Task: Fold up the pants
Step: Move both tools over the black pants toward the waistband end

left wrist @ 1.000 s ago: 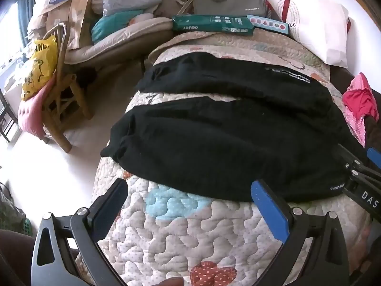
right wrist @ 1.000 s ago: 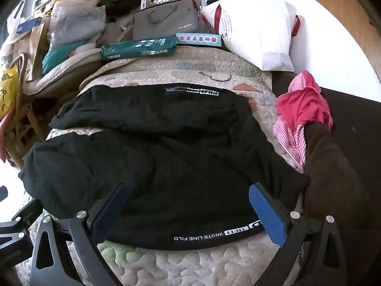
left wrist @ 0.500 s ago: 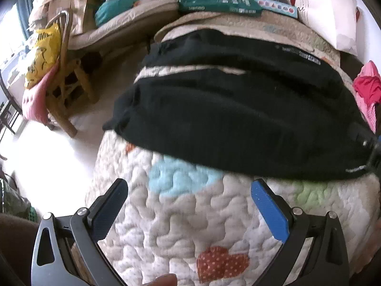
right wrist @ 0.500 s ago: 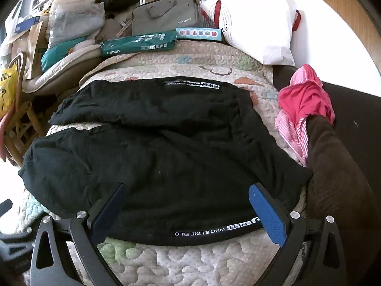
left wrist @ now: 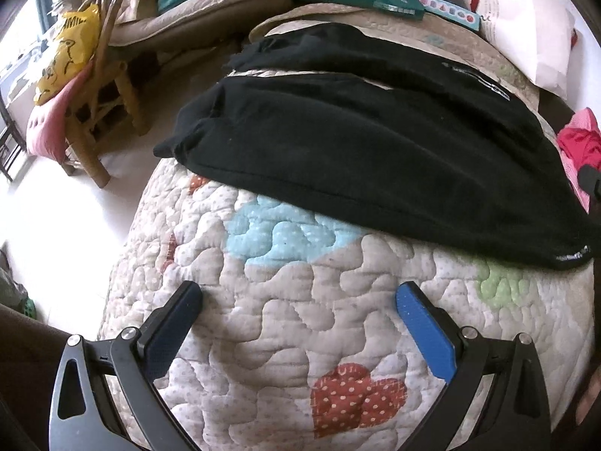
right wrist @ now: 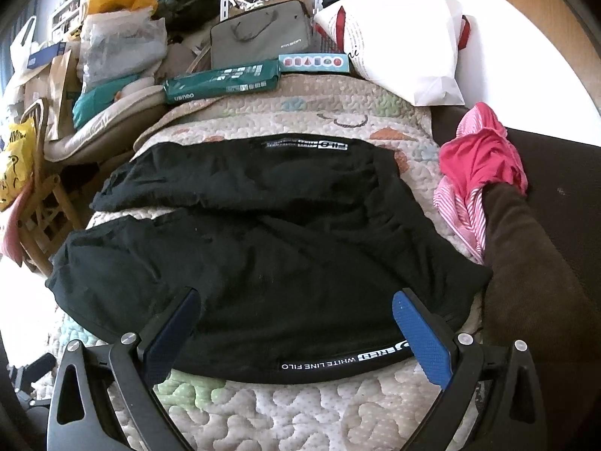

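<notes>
Two grippers: my left gripper and right gripper both gape, holding nothing.
Pants: black, spread flat on my quilt.

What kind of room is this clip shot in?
Probably a cluttered bedroom or spare room at home. Black pants lie spread on a quilt covering what looks like a bed, a white pillow sits at its far end, and bags and boxes are piled behind.
</notes>
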